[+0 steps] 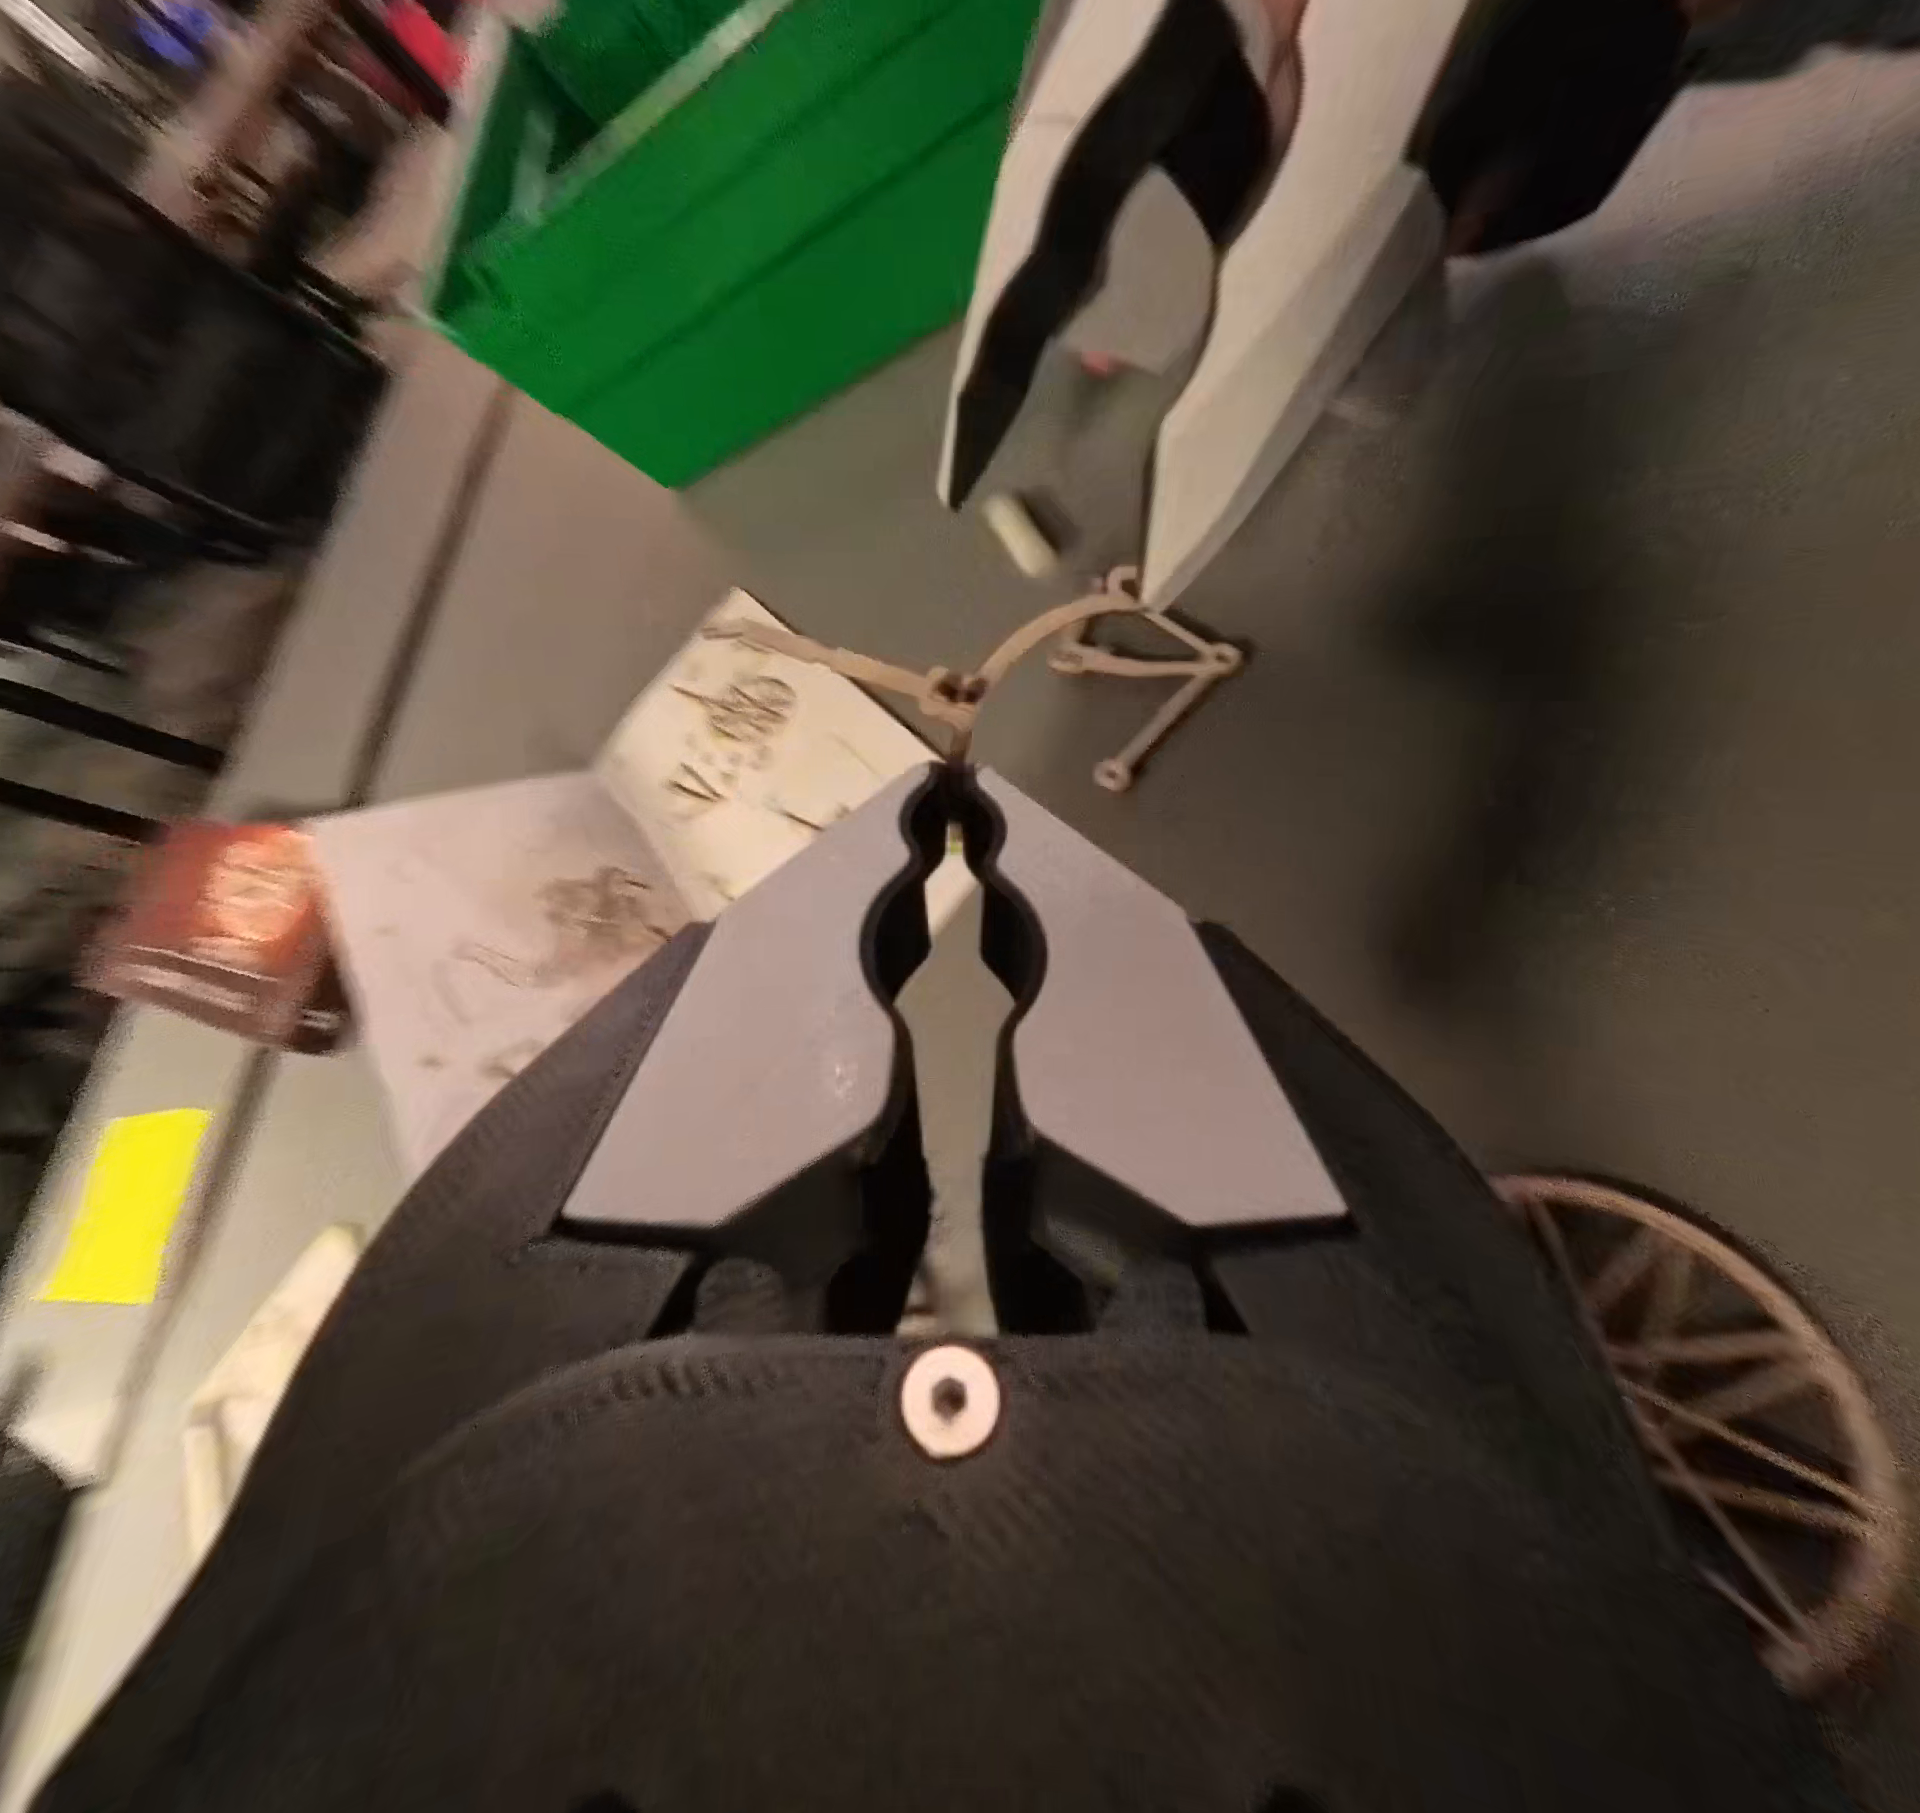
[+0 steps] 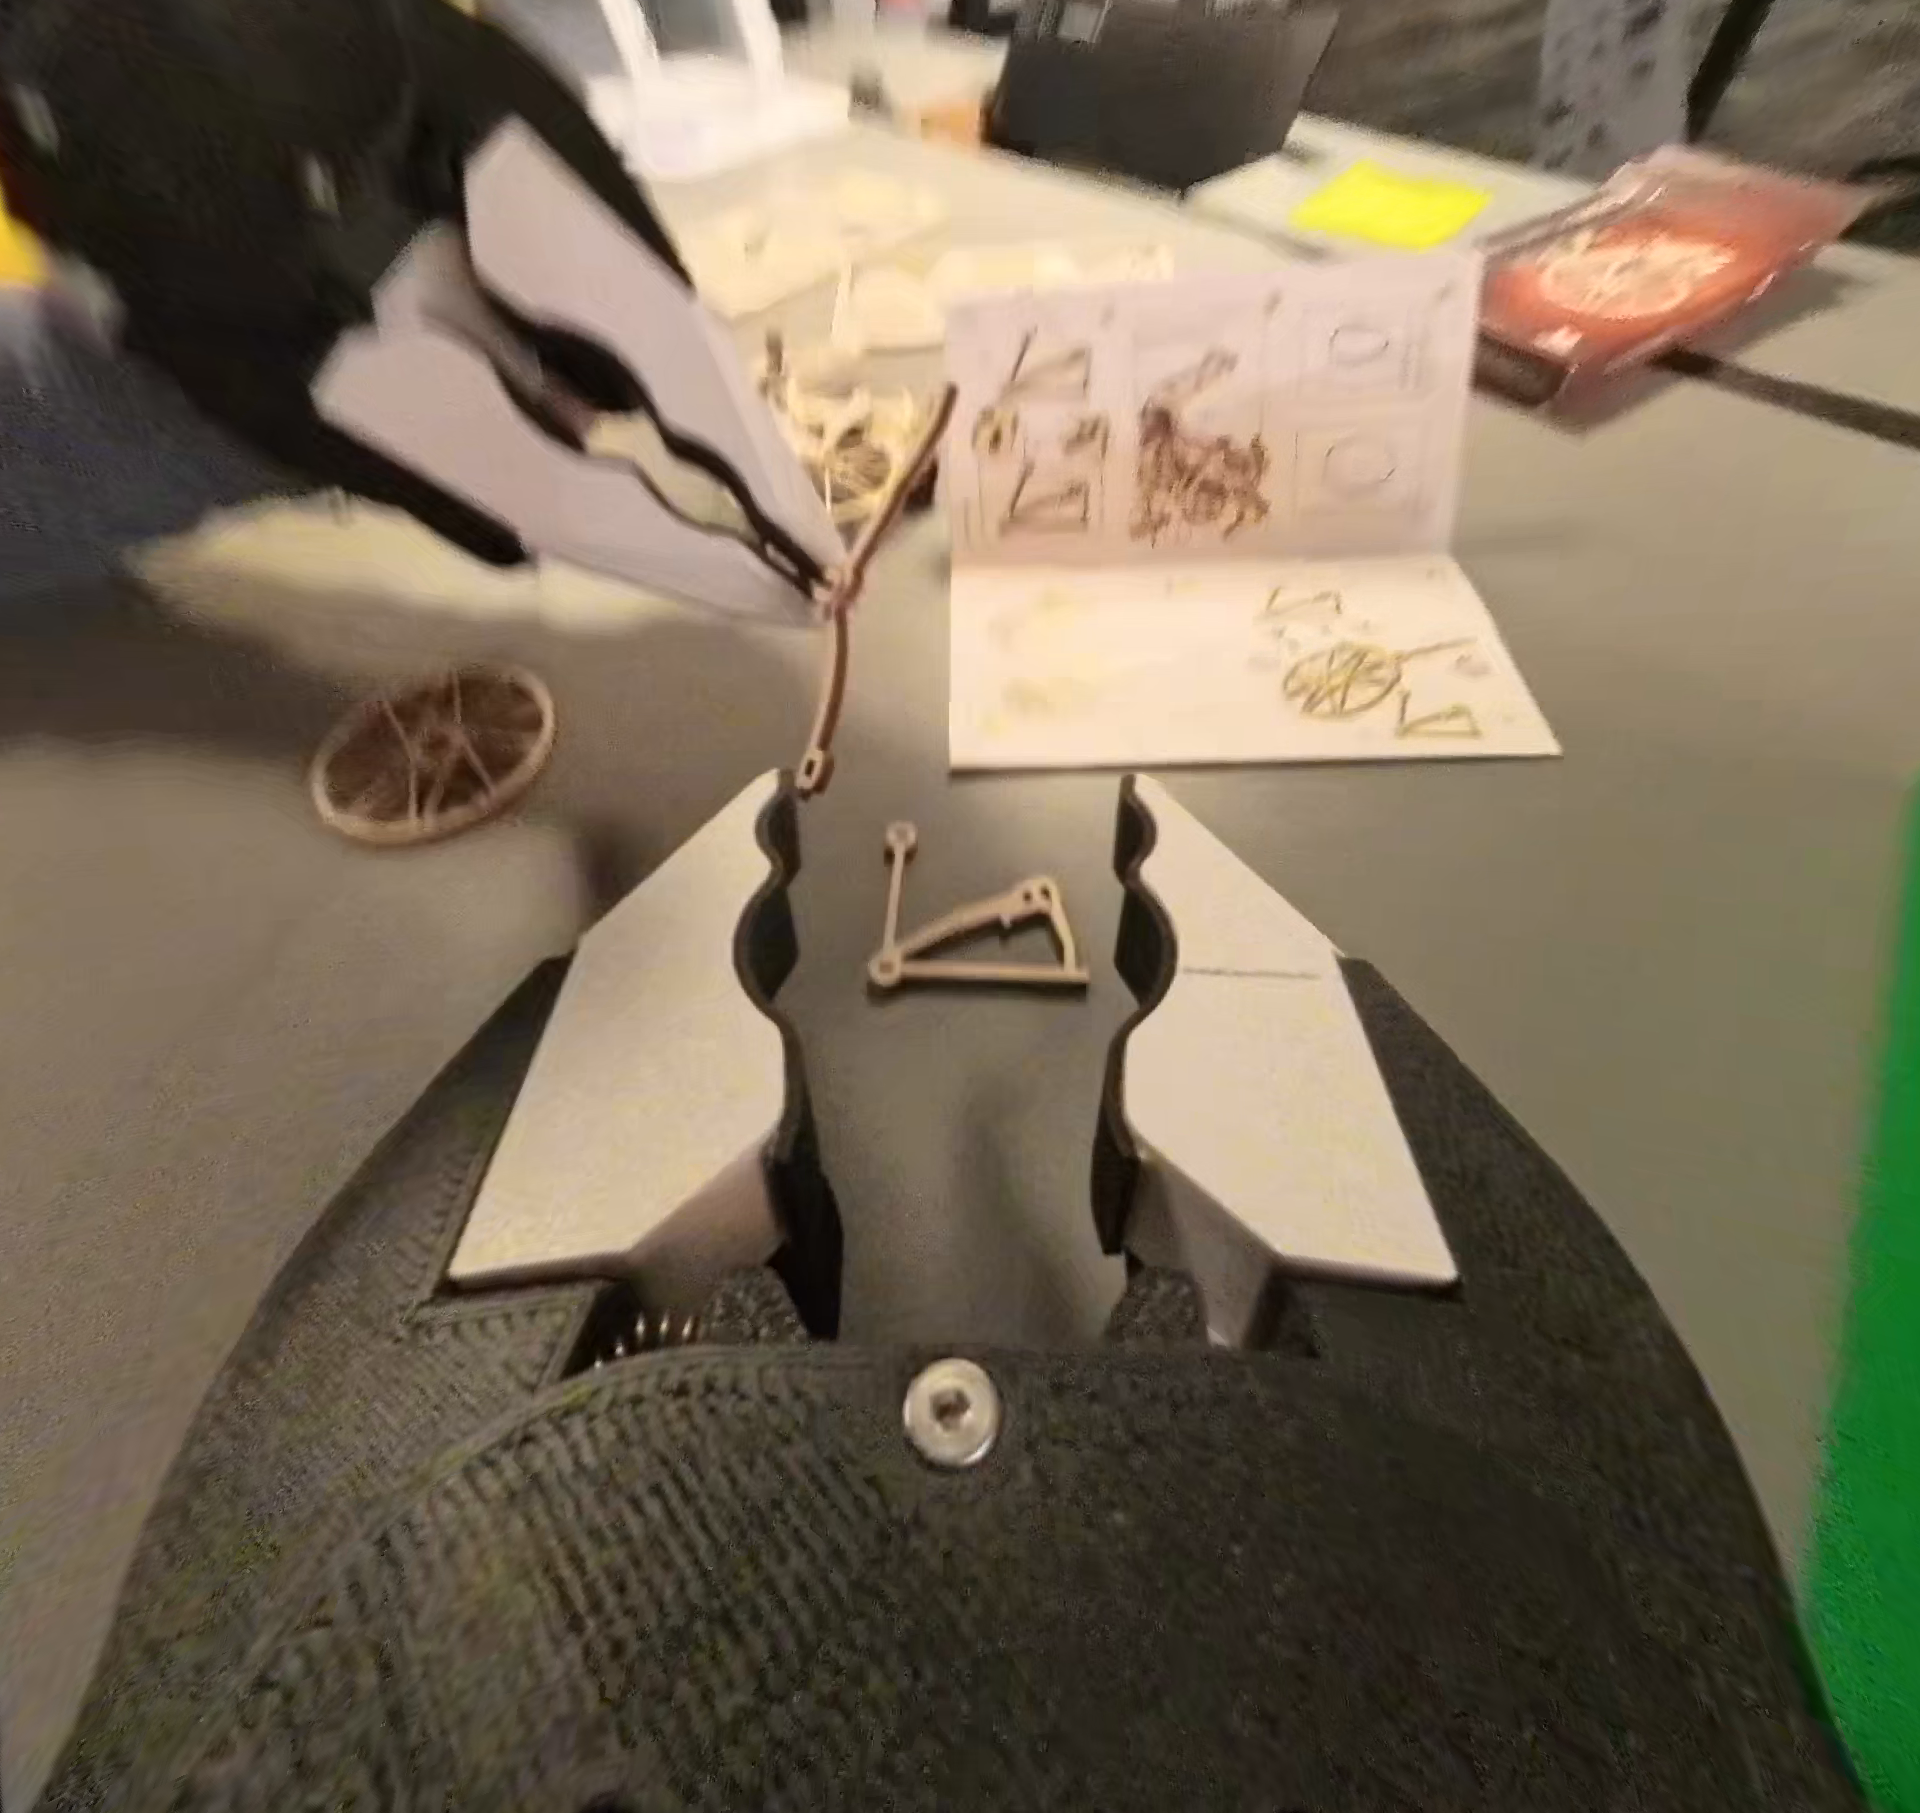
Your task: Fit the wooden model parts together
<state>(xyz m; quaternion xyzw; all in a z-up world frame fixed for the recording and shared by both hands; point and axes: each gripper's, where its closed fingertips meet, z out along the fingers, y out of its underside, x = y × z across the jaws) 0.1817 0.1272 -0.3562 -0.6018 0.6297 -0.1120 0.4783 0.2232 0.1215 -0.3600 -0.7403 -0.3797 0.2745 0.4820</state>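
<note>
My left gripper [image 1: 951, 776] is shut on a thin wooden part [image 1: 1039, 636] with two slim arms, pinched at their joint and held above the table. In the right wrist view the left gripper [image 2: 826, 584] holds this part [image 2: 836, 683] with one arm hanging down. The arm's lower end is right beside my right gripper's left fingertip [image 2: 774, 802]. My right gripper [image 2: 956, 792] is open. A triangular wooden frame piece [image 2: 977, 942] lies flat on the table between its fingers, untouched. That frame piece also shows in the left wrist view [image 1: 1153, 662], below the open right gripper [image 1: 1060, 542].
A spoked wooden wheel [image 2: 431, 755] lies on the table to the left. A folded instruction sheet [image 2: 1226, 537] stands behind. Loose wooden parts [image 2: 862, 433] lie farther back. A green box [image 1: 727, 205], a red packet [image 2: 1642, 267] and a yellow note [image 2: 1387, 200] are nearby. The tips of one gripper are about 5 cm away from the tips of the other. Left tips and right tips are each some 15 cm from the spoked wooden wheel [image 2: 431, 755].
</note>
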